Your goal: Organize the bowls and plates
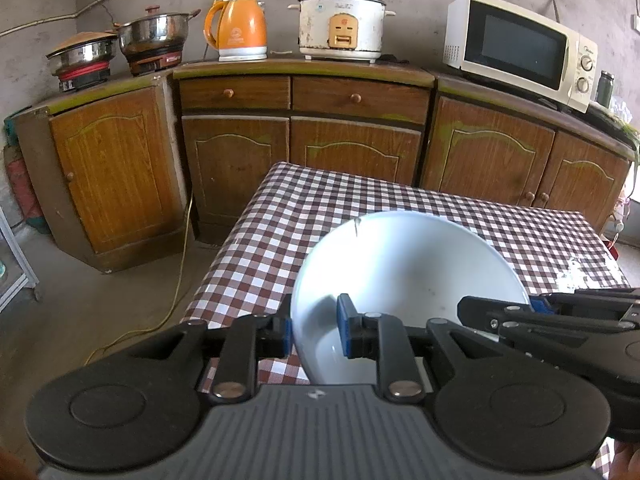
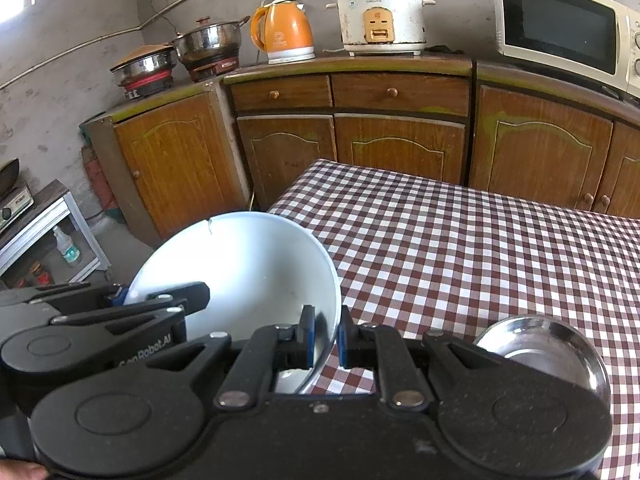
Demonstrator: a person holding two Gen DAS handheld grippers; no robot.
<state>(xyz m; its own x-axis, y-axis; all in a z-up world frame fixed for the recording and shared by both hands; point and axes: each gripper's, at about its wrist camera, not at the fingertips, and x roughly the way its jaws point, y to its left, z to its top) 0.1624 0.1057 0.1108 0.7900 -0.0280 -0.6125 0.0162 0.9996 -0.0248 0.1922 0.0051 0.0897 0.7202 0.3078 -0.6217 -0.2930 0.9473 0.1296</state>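
Left gripper (image 1: 314, 330): matte black linkage arms, blue pads on the fingertips (image 1: 343, 314), silver pivot rivets at each link end. Behind the claw, two round black discs flank a ribbed grey housing with a small white logo at centre. Right gripper (image 2: 325, 334): same build, black speckled housing, centre screw. Side of the left unit reads "GenRobot.AI" in grey.

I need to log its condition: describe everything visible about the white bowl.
The white bowl is wide, glossy and ceramic-looking, empty, with a dark crack running in from its far rim. It is tilted steeply, above the checked tablecloth. The left gripper and right gripper each pinch opposite sides of its rim.
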